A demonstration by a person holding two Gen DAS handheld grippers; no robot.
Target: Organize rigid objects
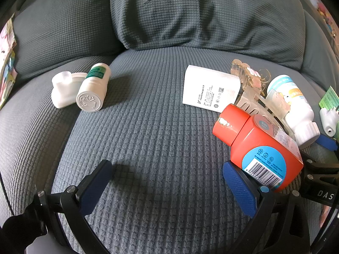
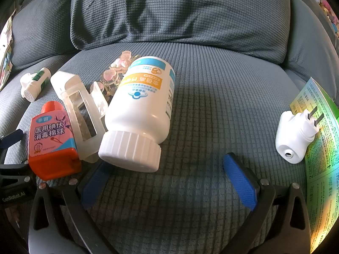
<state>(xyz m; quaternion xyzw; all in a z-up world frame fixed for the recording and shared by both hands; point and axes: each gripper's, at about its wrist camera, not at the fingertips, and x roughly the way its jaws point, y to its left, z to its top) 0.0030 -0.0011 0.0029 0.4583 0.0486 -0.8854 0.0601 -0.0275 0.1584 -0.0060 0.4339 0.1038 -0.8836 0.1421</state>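
On a grey sofa seat (image 1: pixel 148 127) lie an orange bottle (image 1: pixel 258 144) (image 2: pixel 53 139), a big white pill bottle (image 2: pixel 142 110) (image 1: pixel 296 110), a clear plastic holder (image 2: pixel 80 114), a clear hair clip (image 1: pixel 250 76) (image 2: pixel 116 72) and a white charger block (image 1: pixel 209 89). A small green-labelled white bottle (image 1: pixel 93 86) (image 2: pixel 36 82) lies at the left beside a white piece (image 1: pixel 62 89). My left gripper (image 1: pixel 167 182) is open and empty, its right finger against the orange bottle. My right gripper (image 2: pixel 167 177) is open and empty, just in front of the big bottle's cap.
A white plug-in device (image 2: pixel 296 135) (image 1: pixel 328 120) lies at the right on a printed leaflet (image 2: pixel 322 148). Sofa back cushions (image 1: pixel 190 14) rise behind the seat. Printed packaging (image 1: pixel 6 59) leans at the far left edge.
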